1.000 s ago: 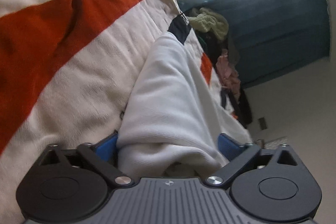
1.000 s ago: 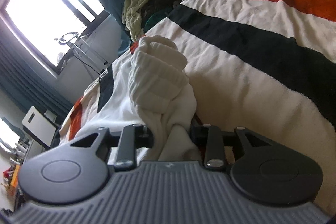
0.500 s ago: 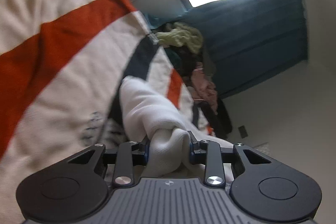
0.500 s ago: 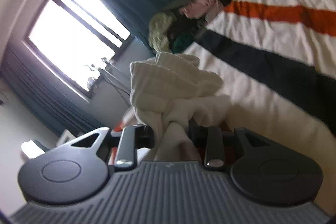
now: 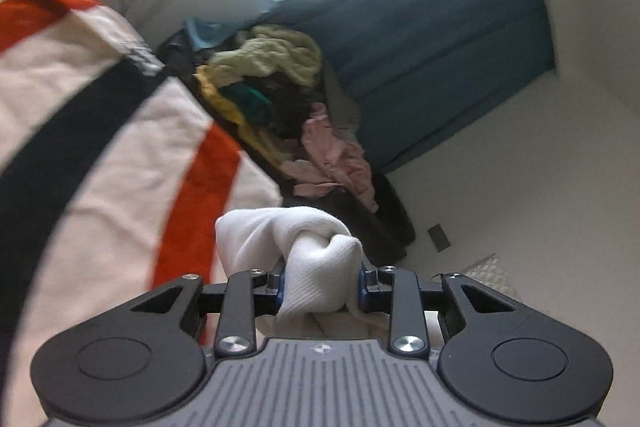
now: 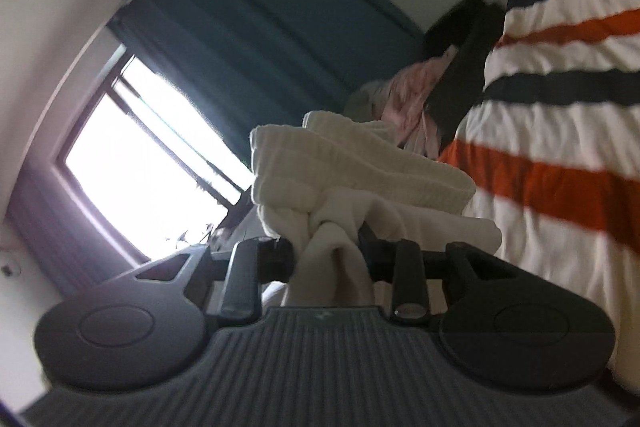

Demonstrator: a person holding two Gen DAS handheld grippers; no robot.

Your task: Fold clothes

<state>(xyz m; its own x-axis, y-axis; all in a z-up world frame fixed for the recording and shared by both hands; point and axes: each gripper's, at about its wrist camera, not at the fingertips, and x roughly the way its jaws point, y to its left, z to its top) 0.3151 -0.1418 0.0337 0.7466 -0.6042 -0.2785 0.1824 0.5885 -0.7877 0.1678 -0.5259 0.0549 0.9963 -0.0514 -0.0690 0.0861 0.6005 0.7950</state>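
A white ribbed knit garment point(image 5: 280, 235) is bunched between the blue pads of my left gripper point(image 5: 320, 287), which is shut on it and holds it above the striped bed cover point(image 5: 120, 163). In the right wrist view another part of the same white garment point(image 6: 352, 167) is pinched in my right gripper point(image 6: 326, 259), also shut on the cloth. Its ribbed folds stick out beyond the fingers, lifted off the bed. The rest of the garment hangs out of sight below both grippers.
A heap of clothes point(image 5: 280, 83), yellow-green, dark and pink, lies at the far end of the bed. Behind it hang teal curtains point(image 5: 420, 39) beside a bright window point(image 6: 132, 163). The white, black and orange striped cover point(image 6: 560, 131) fills the right side.
The left gripper's jaws closed on the white garment. Both grippers then rose from the bed with the cloth, and the views swung up toward the curtains and window.
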